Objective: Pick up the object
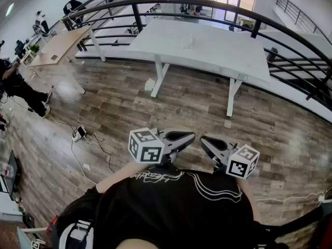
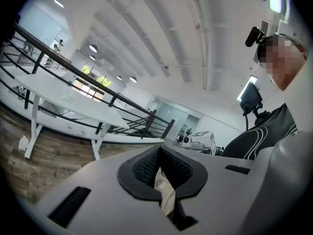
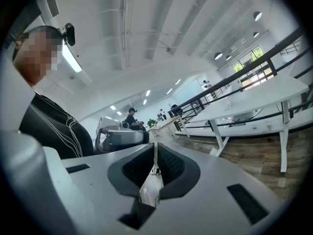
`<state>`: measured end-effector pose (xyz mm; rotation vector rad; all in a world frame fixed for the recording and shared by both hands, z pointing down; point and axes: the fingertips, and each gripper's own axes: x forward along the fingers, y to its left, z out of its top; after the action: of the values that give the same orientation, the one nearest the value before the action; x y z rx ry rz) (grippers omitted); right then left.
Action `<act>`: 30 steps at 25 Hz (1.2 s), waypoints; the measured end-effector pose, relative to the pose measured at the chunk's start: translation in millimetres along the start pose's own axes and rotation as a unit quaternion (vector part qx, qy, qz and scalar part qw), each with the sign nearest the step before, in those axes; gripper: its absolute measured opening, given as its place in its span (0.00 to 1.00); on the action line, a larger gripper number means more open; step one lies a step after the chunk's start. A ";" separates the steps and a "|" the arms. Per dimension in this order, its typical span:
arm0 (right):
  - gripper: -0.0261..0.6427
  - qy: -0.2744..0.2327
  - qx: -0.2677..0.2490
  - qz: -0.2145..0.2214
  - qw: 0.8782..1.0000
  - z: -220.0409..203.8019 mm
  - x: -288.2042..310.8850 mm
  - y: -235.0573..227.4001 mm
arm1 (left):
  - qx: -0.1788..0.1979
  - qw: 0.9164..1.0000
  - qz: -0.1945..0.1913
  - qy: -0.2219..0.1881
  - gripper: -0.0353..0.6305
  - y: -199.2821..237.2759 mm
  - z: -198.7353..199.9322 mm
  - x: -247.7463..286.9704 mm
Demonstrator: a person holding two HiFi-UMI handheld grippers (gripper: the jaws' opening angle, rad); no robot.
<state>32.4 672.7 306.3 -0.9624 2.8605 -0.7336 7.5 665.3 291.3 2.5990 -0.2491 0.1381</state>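
Both tools sit close to the person's chest, well short of the white table across the wooden floor. The left gripper has its jaws pressed together with nothing between them, and the right gripper is likewise closed and empty.

The only likely target is a small pale object on the white table, near its middle; it is too faint to identify. The step in hand looks like the approach. To do it well, walk up to the table's near edge first, then part the jaws of one gripper before reaching in. Come at the object level with the tabletop, and close only once the pads flank it.
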 end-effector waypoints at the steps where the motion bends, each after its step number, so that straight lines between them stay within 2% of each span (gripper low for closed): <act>1: 0.08 0.000 0.001 0.000 1.000 -0.9 -2.0 -0.7 | 0.000 1.000 0.000 0.000 0.06 -1.3 -0.6 1.6; 12: 0.08 -0.015 0.033 0.012 0.999 0.0 -2.6 -3.1 | -0.012 1.000 0.004 -0.001 0.06 -2.5 -2.2 1.4; 18: 0.08 -0.016 0.032 0.014 0.999 9.3 3.8 -8.5 | -0.004 1.000 0.003 -0.007 0.06 -0.3 8.0 -0.1; 30: 0.08 -0.008 0.026 0.028 0.999 16.7 43.5 -41.6 | -0.015 1.000 0.015 -0.020 0.06 50.5 19.2 -3.3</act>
<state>23.6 611.4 314.9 -0.8727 2.8269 -0.7883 -5.0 613.3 299.1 2.5706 -0.3026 0.0938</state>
